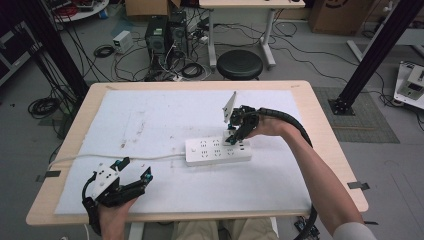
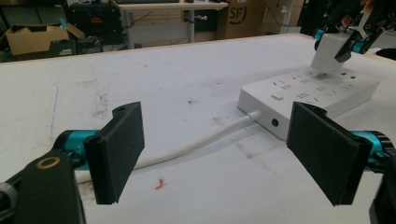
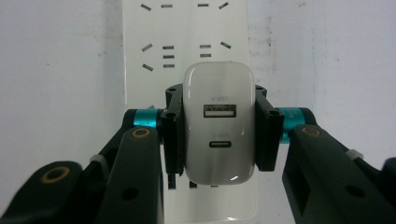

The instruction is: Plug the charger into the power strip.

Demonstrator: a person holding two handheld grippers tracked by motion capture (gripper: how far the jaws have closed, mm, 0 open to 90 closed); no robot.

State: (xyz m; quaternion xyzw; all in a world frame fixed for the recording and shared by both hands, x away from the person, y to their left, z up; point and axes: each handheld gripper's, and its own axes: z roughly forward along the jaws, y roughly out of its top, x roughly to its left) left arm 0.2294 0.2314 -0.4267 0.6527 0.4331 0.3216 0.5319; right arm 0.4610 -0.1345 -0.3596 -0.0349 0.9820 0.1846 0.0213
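Step in hand: seating the white USB charger (image 3: pixel 218 123) into a socket of the white power strip (image 1: pixel 217 151), judged from the charger standing on the strip's top face with the right tongs (image 3: pixel 217 129) around it.
Where the charger is: at the right end of the strip; in the left gripper view (image 2: pixel 329 52) its base meets the strip's face, though whether the prongs are fully home cannot be told.
Doing it well: press straight down along the prongs, without rocking sideways; keep the charger square to the slot pattern so the pins do not bind. The strip lies loose on the white mat (image 1: pixel 150 120), so a slanted push would likely slide it.
Right tongs: narrow, clamped on the charger's two long sides, USB ports facing the camera and centred between the pads.
Right arm pose: forearm reaching in from the lower right, wrist bent so the tongs (image 1: pixel 239 131) point steeply down onto the strip.
Left tongs: wide, holding nothing (image 2: pixel 219 144); both black pads hang apart above the mat with the strip's white cable (image 2: pixel 205 142) running between them farther off.
Left hand pose: resting low near the front-left edge of the bench (image 1: pixel 320 130), tongs (image 1: pixel 134 167) aimed toward the strip, well apart from it.
Possible help: the left tongs could steady the strip's near end if it shifts.
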